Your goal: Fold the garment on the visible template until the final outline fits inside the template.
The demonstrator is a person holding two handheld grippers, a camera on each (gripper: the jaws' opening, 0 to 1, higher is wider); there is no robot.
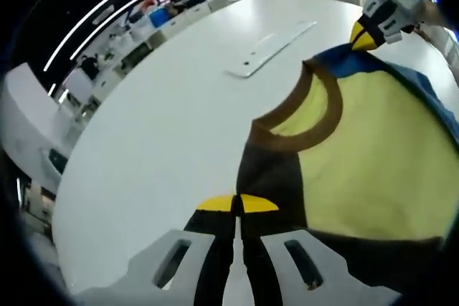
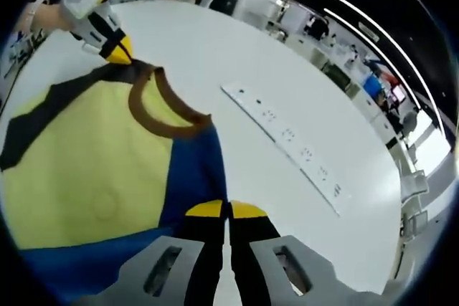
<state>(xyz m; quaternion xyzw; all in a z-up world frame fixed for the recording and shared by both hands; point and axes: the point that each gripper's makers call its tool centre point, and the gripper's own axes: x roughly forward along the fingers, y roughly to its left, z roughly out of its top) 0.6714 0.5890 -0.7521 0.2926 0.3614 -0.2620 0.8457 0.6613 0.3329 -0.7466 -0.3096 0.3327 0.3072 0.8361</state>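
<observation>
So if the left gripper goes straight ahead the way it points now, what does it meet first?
The left gripper is shut on the brown shoulder of the garment, so cloth comes first. Beyond lies the bare white table; the power strip looks off to the side, though depth is unclear.

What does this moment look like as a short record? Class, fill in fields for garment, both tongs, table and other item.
garment: yellow shirt with brown collar, brown shoulder and blue shoulder, on the table
left tongs: shut on the brown shoulder edge
right tongs: shut on the blue shoulder edge
table: white, round-edged
other item: white power strip beyond the collar, apart from the shirt
</observation>
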